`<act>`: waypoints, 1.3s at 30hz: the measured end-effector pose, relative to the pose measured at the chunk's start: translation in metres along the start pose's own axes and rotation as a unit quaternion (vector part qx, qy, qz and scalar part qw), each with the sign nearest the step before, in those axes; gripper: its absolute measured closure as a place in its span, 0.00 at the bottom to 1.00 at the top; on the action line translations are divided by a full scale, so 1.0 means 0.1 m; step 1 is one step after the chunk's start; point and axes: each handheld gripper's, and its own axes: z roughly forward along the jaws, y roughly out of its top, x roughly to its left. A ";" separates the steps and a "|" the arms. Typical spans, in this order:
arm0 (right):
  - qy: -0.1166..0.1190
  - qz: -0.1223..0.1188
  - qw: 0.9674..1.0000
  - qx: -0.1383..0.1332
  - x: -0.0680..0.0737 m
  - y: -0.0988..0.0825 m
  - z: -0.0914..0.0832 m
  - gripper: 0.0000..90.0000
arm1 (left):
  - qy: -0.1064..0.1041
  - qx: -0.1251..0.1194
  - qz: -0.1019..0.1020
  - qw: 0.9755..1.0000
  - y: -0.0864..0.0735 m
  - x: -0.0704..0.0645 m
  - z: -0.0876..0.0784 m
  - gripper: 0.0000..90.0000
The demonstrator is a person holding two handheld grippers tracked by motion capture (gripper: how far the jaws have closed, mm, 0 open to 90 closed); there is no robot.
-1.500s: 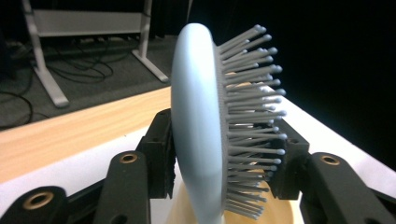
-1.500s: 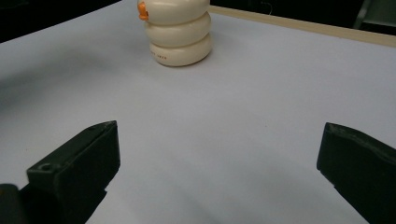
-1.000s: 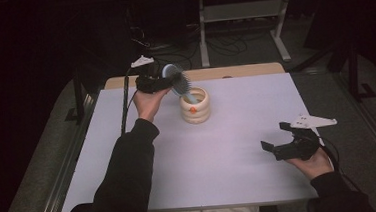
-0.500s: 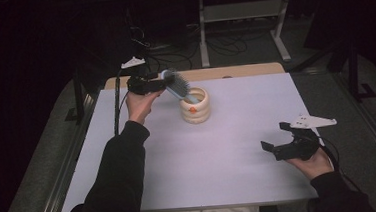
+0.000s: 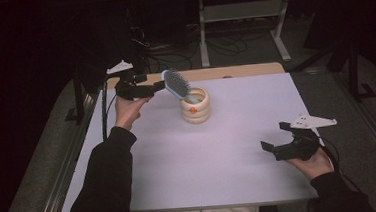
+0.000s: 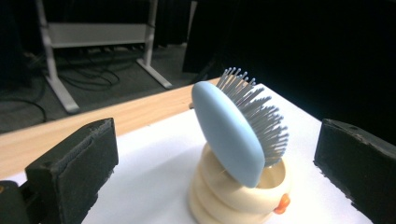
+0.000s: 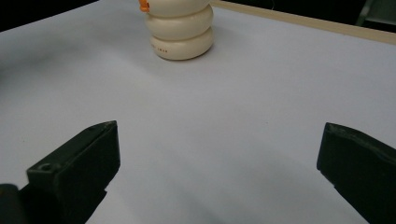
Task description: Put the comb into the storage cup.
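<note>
We see black long sleeves on both arms. Left claw (image 5: 157,87) and right claw (image 5: 274,149) are black with square padded jaws, a grey three-cornered plate on top and a black cable trailing.

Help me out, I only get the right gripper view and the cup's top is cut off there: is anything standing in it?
Observer: Yes, a blue hairbrush stands handle-down in the cream cup, leaning toward the left claw.
Operator: Is that claw gripping it?
Observer: No. Its jaws have just been opening; the pads stand wide, clear of the hairbrush.
Operator: Which way do the bristles face?
Observer: Away from the left claw; the smooth back faces it.
</note>
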 end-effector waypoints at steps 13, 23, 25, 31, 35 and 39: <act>-0.002 0.001 1.000 0.001 0.00 0.00 0.00 0.00 | 0.006 -0.011 0.005 1.000 -0.12 0.11 -0.33 0.00; -0.002 0.001 1.000 0.002 0.00 0.00 0.00 0.00 | 0.006 -0.002 0.014 1.000 -0.20 0.14 -0.49 0.00; -0.002 0.000 1.000 0.002 0.00 0.00 0.00 0.00 | 0.005 -0.001 0.013 1.000 -0.20 0.14 -0.51 0.00; -0.002 0.000 1.000 0.000 -0.01 0.00 -0.01 0.00 | 0.002 0.000 0.018 1.000 -0.21 0.12 -0.56 0.00; -0.001 0.000 1.000 0.002 -0.01 -0.01 0.00 0.00 | 0.001 -0.001 0.021 1.000 -0.23 0.11 -0.62 0.00; -0.001 0.000 1.000 0.002 -0.01 -0.01 -0.01 0.00 | 0.000 -0.004 0.022 1.000 -0.23 0.11 -0.68 0.00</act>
